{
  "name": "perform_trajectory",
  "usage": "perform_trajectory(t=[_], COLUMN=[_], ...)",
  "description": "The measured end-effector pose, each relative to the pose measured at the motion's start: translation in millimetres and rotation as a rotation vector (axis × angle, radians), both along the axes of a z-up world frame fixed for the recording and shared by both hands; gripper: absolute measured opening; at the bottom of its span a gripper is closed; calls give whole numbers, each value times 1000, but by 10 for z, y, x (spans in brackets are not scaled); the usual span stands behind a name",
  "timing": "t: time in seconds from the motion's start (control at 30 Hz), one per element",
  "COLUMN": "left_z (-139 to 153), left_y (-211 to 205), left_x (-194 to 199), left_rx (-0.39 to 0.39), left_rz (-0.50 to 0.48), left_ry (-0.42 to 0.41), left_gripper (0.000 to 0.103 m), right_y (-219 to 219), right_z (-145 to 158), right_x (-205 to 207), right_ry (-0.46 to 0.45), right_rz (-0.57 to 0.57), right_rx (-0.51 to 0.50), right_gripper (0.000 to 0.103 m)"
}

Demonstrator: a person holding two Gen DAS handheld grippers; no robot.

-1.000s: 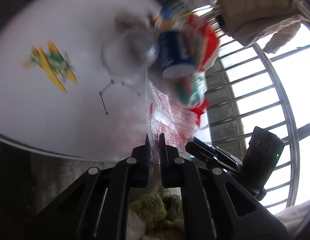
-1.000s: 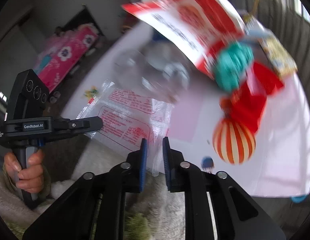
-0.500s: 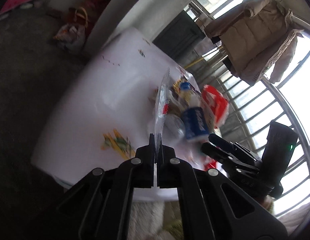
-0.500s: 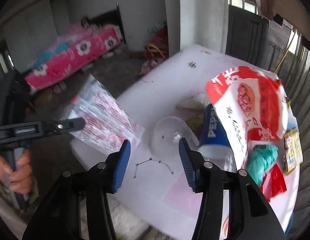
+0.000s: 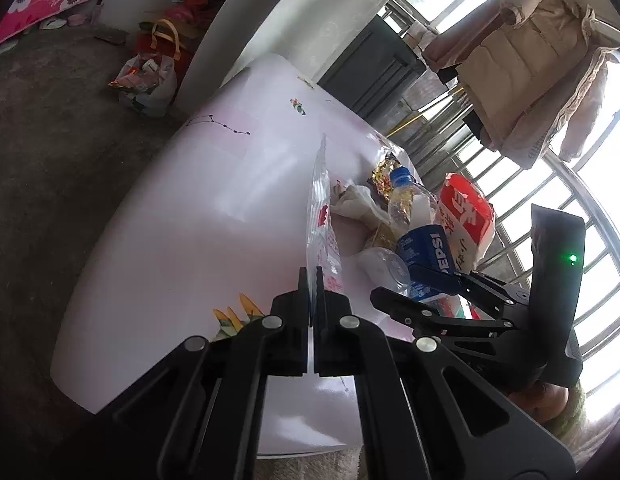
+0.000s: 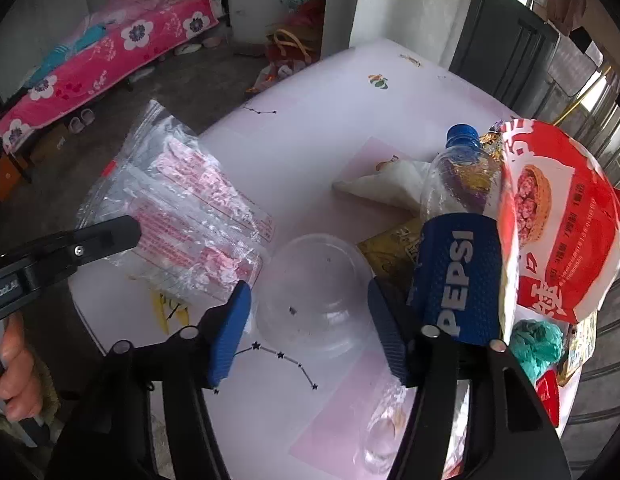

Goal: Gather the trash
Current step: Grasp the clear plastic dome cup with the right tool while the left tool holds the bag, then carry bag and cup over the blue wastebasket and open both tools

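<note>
My left gripper (image 5: 311, 276) is shut on a clear plastic bag with red print (image 5: 322, 216), held edge-on above the white table (image 5: 214, 208); the bag also shows in the right wrist view (image 6: 186, 208). My right gripper (image 6: 310, 312) is open and empty over the near table edge, its blue pads either side of a clear plastic dome lid (image 6: 314, 284). A pile of trash lies beyond: a Pepsi bottle (image 6: 460, 264), a red and white snack bag (image 6: 558, 216), a white wrapper (image 6: 390, 184), a teal wad (image 6: 536, 340).
A second clear lid (image 6: 384, 432) lies at the near edge. A pink-flowered bed (image 6: 106, 56) and bags on the floor (image 5: 150, 80) lie beyond the table. Window bars (image 5: 590, 208) and a hanging coat (image 5: 526, 80) are on the right.
My right gripper let go of the clear bag and opened wide. My left gripper lifted the bag off the table and both grippers pulled back from the pile.
</note>
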State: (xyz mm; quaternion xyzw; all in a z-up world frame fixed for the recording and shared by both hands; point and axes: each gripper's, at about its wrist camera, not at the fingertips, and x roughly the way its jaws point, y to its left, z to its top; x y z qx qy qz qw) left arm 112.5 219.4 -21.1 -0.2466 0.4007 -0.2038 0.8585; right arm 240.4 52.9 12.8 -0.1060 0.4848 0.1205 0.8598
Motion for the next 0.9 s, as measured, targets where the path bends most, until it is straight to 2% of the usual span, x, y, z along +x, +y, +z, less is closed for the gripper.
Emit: perform_trajectory(t=[0.17, 0.5, 0.7, 0.9], left_z=[-9, 156, 487, 865], left_y=[2, -72, 66, 128], left_x=[20, -77, -306, -600], left_rx=[27, 86, 127, 131], left_rz=[32, 90, 197, 245], left_ry=[-4, -61, -146, -248], left_gripper=[0, 0, 0, 0], right_y=[14, -62, -73, -185], right_z=[-93, -66, 302, 764], right_x=[145, 230, 10, -344], right_ry=[33, 58, -17, -134], right_rz=[-11, -11, 13, 9], right_rx=[-26, 59, 136, 197], right_gripper=[63, 61, 61, 61])
